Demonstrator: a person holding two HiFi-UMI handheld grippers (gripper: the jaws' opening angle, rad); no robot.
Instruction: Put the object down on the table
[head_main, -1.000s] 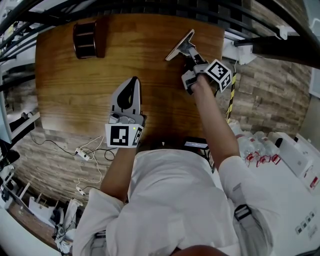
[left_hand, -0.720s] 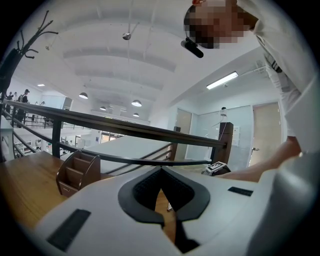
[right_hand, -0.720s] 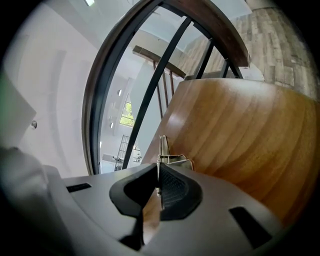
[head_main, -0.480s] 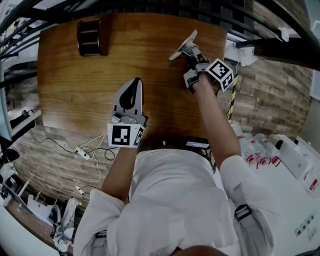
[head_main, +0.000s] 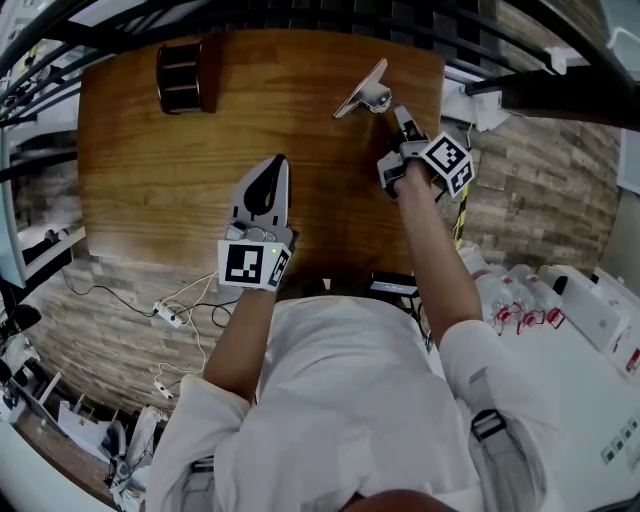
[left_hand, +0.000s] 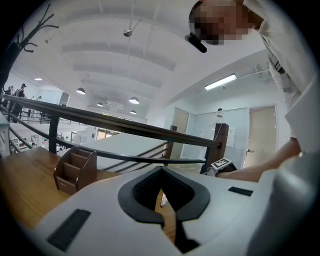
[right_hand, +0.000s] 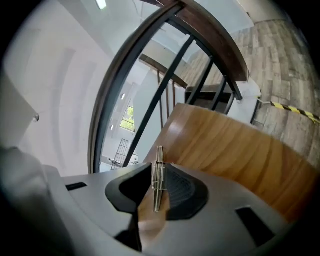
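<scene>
Head view: thin silver sprung metal plate (head_main: 360, 90) upper right on brown wooden table (head_main: 150, 150), apart from right gripper (head_main: 402, 114) | right gripper view: jaws slightly parted, plate edge-on beyond | left gripper (head_main: 279, 160): jaw tips together

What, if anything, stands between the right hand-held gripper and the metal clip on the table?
Nothing visible does. The metal clip sits on the table just ahead of the right hand-held gripper, apart from it, with only bare wood between them. In the right gripper view it shows straight through the open jaws.

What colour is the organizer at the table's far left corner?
The organizer is dark brown, like stained wood. It shows best in the head view.
</scene>
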